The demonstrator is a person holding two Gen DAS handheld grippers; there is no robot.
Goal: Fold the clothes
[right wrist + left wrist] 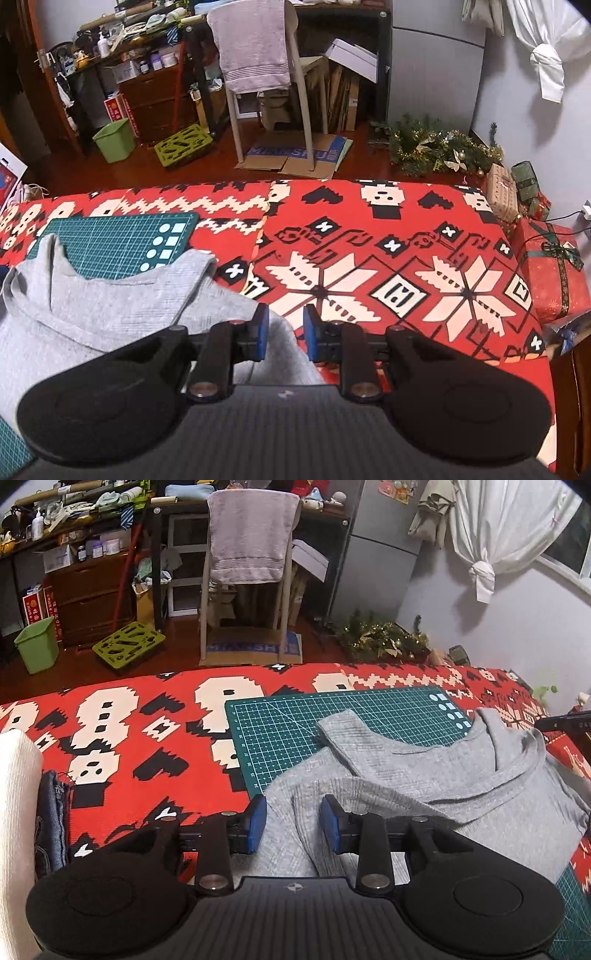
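Now the crumpled grey ribbed knit top (424, 775) lies across the green gridded cutting mat's (280, 731) near edge; left gripper (293, 823) and right gripper (286, 338) stand wide, fabric between both.

i work in a lived-in room of a home, not a lab. my surface is covered by a red patterned blanket (369, 236) with a green cutting mat (280, 731) on it. beyond it a towel (251, 535) hangs over a chair (306, 110) on a wooden floor, next to a cluttered desk (74, 528) with bottles and boxes, a green bin (37, 642) and flattened cardboard. a knotted white curtain (491, 528) hangs by the window, a christmas wreath (439, 147) lies by the wall, and wrapped gifts (550, 273) sit at the right.
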